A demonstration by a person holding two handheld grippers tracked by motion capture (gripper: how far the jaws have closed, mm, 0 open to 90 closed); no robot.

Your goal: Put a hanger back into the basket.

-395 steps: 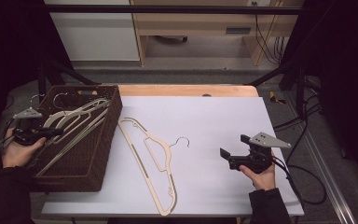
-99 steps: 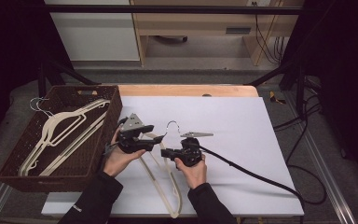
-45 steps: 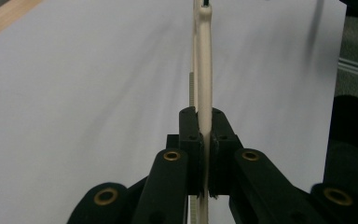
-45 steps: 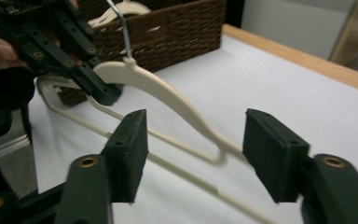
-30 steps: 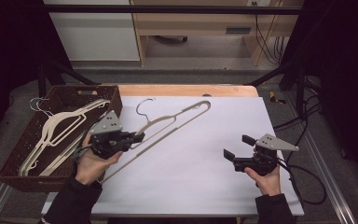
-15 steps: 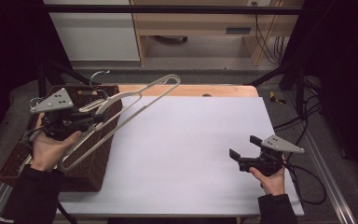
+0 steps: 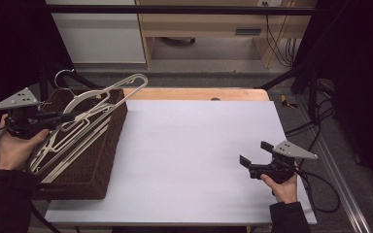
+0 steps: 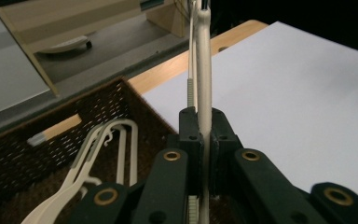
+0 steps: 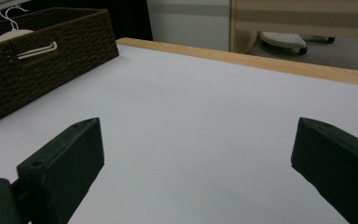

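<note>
White desk top point(image 7: 194, 155) with a pale wood strip along its far edge; dark surroundings, grey floor and light wooden furniture beyond. No brand, label or writing can be read on any item.

Item: woven brown basket point(image 7: 108, 145), rectangular, standing at the desk's left edge and reaching from near the far-left corner toward the near-left corner. Contents: several cream hangers point(image 7: 65, 148) lying lengthwise inside, metal hooks toward the far end. In the right gripper view the basket point(image 9: 42, 70) appears at upper left, with a hanger top and hook showing above its rim.

Item: left gripper point(image 7: 60, 116), held in the person's left hand point(image 7: 14, 145) just outside the basket's left wall, above its far half. Jaws closed tight on a cream hanger point(image 7: 104, 94), which is raised over the basket, tilted, its metal hook at the far-left end and its looped shoulder end reaching past the basket's far-right corner. In the left gripper view the held hanger point(image 8: 204, 60) runs as a narrow bar straight up between the pinched jaws, with basket and loose hangers below left.

Item: right gripper point(image 7: 253, 156), held in the person's right hand point(image 7: 284, 187) near the desk's near-right corner. Jaws spread wide, holding nothing, over bare desk surface; well apart from the basket.
</note>
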